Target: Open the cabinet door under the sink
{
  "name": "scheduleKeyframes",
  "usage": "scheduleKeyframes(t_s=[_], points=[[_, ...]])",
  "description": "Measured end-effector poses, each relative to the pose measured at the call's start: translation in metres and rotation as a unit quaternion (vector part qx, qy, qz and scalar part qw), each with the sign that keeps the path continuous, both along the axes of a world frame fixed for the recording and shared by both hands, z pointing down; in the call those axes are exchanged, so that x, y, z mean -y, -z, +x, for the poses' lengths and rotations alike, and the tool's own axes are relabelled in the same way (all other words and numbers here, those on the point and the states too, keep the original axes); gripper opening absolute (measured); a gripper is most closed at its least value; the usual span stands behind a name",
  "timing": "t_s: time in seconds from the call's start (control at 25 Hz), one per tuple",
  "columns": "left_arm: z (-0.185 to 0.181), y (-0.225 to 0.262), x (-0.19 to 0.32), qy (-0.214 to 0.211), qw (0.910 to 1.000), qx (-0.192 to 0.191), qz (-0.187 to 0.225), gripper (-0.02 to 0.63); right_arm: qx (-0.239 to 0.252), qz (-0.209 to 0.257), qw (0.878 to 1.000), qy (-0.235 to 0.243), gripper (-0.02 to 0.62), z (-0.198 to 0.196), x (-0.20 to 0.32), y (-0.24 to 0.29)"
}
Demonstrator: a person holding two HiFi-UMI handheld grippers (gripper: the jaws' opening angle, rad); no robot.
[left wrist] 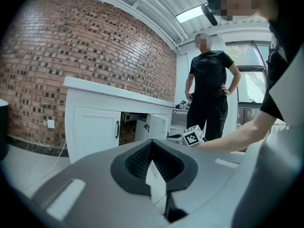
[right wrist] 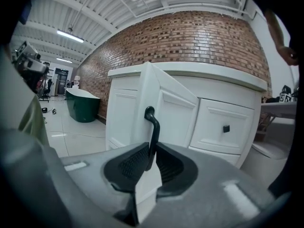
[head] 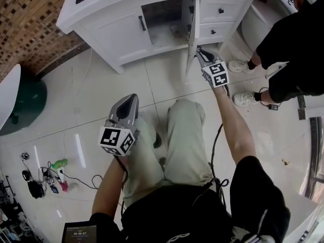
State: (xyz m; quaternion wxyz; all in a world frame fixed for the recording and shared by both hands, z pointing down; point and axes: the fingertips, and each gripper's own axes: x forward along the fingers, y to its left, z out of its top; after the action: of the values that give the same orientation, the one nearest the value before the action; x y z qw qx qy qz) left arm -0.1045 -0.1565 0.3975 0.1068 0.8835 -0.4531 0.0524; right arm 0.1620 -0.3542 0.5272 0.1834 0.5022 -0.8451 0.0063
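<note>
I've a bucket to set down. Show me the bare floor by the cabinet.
Bare tiles lie between the cabinet and the person's knees, left of the open door. Free too beside the green tub. Crowded: cable clutter at lower left, a bystander's shoes right of the door.

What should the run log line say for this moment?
right gripper: shut on door handle | cabinet door: open | left gripper: shut, empty

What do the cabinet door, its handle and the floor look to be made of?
The cabinet door: white painted wood or board, satin, with a framed panel. The handle: likely black metal, slim and glossy. The floor: pale glazed tile, grout lines and light reflections.
</note>
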Motion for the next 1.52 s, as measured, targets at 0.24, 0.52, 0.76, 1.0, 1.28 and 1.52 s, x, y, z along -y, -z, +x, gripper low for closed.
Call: scheduleKeyframes(t_s=[0.24,0.52,0.76,1.0,1.28,1.52], points=[[-0.003,0.0,0.003,0.004,1.0,0.0,-0.001,0.015,0.015,-0.005,0.999,-0.044,0.017,0.059,0.001,-0.002],[0.002,0.0,0.003,0.003,1.0,0.001,-0.008,0.015,0.051,-0.036,0.997,-0.043,0.006,0.112,0.008,-0.003],[0.005,-0.001,0.003,-0.001,0.9999,0.002,-0.014,0.015,0.059,-0.065,0.996,-0.028,0.011,0.113,0.01,-0.002],[0.014,-0.002,0.001,-0.01,0.9998,0.002,-0.017,0.015,0.094,-0.061,0.992,-0.063,0.014,0.118,-0.032,0.017],[0.02,-0.003,-0.003,-0.016,0.9997,0.0,-0.02,0.015,0.112,-0.043,0.993,0.022,-0.008,0.034,-0.135,0.074],[0.026,-0.002,-0.011,-0.02,0.9994,-0.004,-0.028,0.015,0.127,-0.024,0.985,0.113,-0.008,-0.056,-0.206,0.137]])
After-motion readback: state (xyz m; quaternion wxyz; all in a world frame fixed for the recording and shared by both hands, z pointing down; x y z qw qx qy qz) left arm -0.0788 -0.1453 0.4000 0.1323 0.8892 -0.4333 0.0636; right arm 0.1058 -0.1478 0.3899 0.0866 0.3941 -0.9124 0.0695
